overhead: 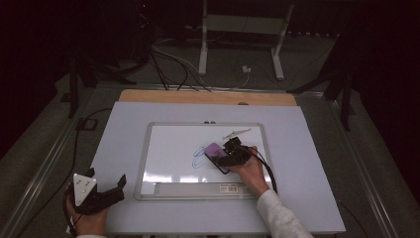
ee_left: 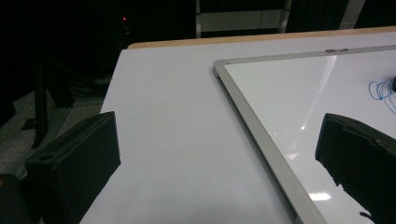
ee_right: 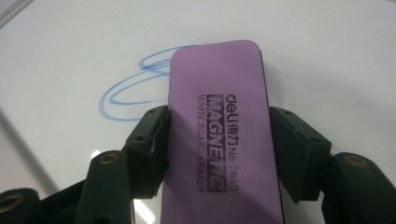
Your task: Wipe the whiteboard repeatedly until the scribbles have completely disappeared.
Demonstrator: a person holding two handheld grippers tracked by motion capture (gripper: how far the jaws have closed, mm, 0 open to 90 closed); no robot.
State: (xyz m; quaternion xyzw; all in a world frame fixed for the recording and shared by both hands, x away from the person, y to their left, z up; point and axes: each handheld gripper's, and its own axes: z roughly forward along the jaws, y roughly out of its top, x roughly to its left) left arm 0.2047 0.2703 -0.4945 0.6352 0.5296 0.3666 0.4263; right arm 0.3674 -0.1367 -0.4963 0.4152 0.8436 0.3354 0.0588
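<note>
A purple whiteboard eraser (ee_right: 217,135) lies flat on the whiteboard (overhead: 173,148), and my right gripper (ee_right: 218,144) is shut on its two long sides. Blue scribbled loops (ee_right: 133,86) show on the board just beyond the eraser's far left corner. In the high view the eraser (overhead: 217,154) and right gripper (overhead: 233,153) sit near the board's middle, with the blue scribble (overhead: 199,157) at their left. My left gripper (overhead: 106,191) rests open on the white table sheet, left of the board's front left corner. Between its jaws lie bare sheet and the board's frame (ee_left: 252,126).
A marker (overhead: 236,132) lies on the board behind the right gripper. A tray strip (overhead: 198,189) runs along the board's front edge. The white sheet (overhead: 307,163) covers the table, with a wooden edge (overhead: 208,97) at the back. Cables and a stand lie on the floor beyond.
</note>
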